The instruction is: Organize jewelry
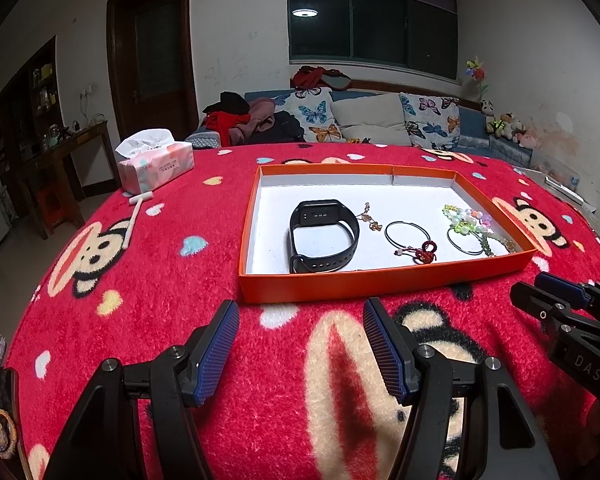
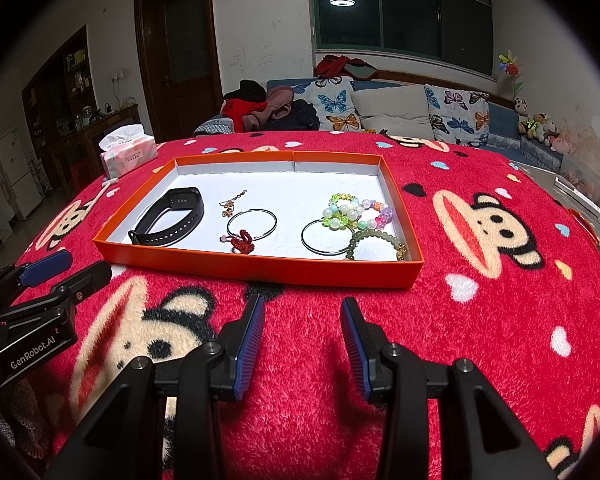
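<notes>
Jewelry lies inside the shallow orange cardboard tray (image 2: 256, 268), well clear of both claws. Left gripper (image 1: 298, 346): blue ribbed pads parted wide, nothing between them, poised above the red fleece blanket with monkey faces (image 1: 160, 288), just short of the tray's near wall. Right gripper (image 2: 302, 344): pads parted more narrowly, likewise released and empty, also short of the near wall. The two grippers sit side by side, apart.

Tray contents on the white floor, left to right in the right wrist view: black smartwatch with rubber strap (image 2: 168, 218), lying on its side; small gold-toned chain charm (image 2: 231, 202); thin dark wire hoop (image 2: 252, 226) with a red knotted cord ornament (image 2: 244, 242) at its near edge; second thin dark hoop (image 2: 324, 236); multicoloured pastel bead bracelet (image 2: 356, 212) overlapping that hoop; pale green stone bead bracelet (image 2: 374, 240) at the near right corner.

Beyond the tray, at the blanket's far left: pink tissue pack (image 1: 156, 162) and a white T-shaped plastic stick (image 1: 134, 216).
</notes>
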Demonstrator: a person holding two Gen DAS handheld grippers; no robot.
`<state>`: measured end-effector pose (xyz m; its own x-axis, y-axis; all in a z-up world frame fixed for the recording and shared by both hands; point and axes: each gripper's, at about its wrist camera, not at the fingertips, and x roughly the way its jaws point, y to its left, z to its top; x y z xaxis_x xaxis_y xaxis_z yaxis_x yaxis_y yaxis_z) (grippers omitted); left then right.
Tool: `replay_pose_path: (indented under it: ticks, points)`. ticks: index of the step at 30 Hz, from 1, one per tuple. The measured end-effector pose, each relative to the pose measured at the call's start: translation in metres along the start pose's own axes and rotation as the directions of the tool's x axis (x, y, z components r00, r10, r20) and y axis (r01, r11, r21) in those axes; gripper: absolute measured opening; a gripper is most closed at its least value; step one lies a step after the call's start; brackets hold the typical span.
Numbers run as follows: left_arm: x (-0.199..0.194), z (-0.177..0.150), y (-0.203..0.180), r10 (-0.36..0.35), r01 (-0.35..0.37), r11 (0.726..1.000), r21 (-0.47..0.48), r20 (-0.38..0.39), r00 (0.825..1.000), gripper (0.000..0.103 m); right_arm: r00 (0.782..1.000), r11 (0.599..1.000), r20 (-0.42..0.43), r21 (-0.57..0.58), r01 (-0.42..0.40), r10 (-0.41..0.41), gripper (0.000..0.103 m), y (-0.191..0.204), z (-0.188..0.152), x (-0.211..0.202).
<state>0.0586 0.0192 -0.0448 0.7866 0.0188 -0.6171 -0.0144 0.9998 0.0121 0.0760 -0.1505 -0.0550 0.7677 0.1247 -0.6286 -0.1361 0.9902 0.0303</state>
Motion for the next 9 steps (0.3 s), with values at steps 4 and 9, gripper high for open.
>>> replay_pose_path:
  ticks: [4, 9]
  points:
    - [-0.0007, -0.0033, 0.0025, 0.004, -0.004, 1.0, -0.001, 0.003, 1.0, 0.068, 1.0, 1.0, 0.0, 0.0, 0.0, 0.0, 0.043, -0.0003, 0.0001, -0.0001]
    - [-0.0007, -0.0034, 0.0028, 0.003, -0.003, 1.0, 0.0, 0.001, 1.0, 0.068, 1.0, 1.0, -0.001, 0.0, 0.0, 0.0, 0.043, -0.0002, 0.0, 0.0001]
